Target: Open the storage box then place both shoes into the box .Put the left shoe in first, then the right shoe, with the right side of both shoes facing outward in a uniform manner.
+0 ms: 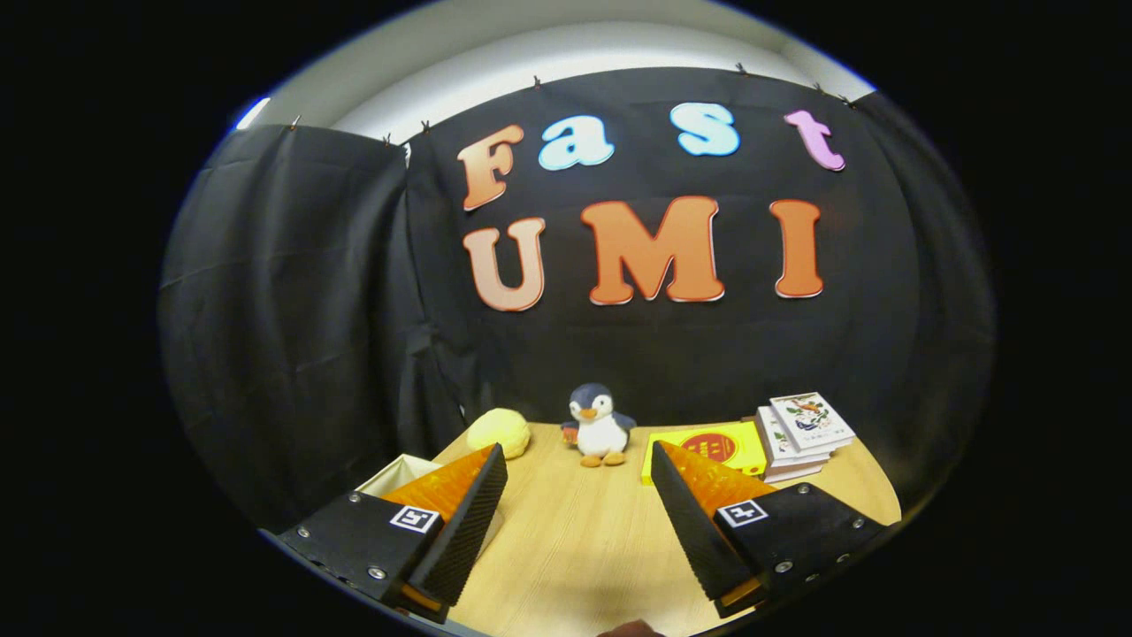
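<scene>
While the gripper (579,495) is held level over the wooden table (566,540), its fingers stand wide apart with nothing between them. A pale, open-topped container (395,473), perhaps the storage box, peeks out just behind the left finger; too little of it shows to tell whether it is open or holds anything, and I cannot make out any shoes. Beyond the fingers sit a plush penguin (599,425), a yellow round plush (500,432), a yellow box (712,445) and a stack of books (805,433). Any good move here, I judge, starts by turning toward that pale container until its rim and contents are plain, keeping the fingers spread and clear of the toys.
</scene>
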`<act>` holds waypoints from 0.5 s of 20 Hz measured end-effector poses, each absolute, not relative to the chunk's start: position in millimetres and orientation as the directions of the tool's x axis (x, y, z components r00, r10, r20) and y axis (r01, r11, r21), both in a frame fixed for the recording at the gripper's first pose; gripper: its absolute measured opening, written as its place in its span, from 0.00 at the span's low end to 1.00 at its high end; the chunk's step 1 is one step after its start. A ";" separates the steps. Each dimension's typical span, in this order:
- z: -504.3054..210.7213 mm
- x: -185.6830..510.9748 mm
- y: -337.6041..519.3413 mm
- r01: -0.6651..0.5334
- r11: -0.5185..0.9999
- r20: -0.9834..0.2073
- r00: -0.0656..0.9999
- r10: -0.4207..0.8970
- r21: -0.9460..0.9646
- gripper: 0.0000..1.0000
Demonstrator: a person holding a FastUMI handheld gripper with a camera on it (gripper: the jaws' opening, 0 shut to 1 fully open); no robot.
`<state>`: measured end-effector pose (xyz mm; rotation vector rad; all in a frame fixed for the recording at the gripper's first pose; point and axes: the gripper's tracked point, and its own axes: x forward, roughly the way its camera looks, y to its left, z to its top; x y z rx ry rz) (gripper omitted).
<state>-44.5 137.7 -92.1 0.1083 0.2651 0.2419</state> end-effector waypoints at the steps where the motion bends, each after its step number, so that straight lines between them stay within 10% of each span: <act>1: -84.9 -42.9 124.1 -0.210 0.970 -0.212 0.949 0.232 0.125 0.98; 10: -47.5 -40.5 38.4 -0.083 0.996 -0.046 0.995 0.084 0.033 0.98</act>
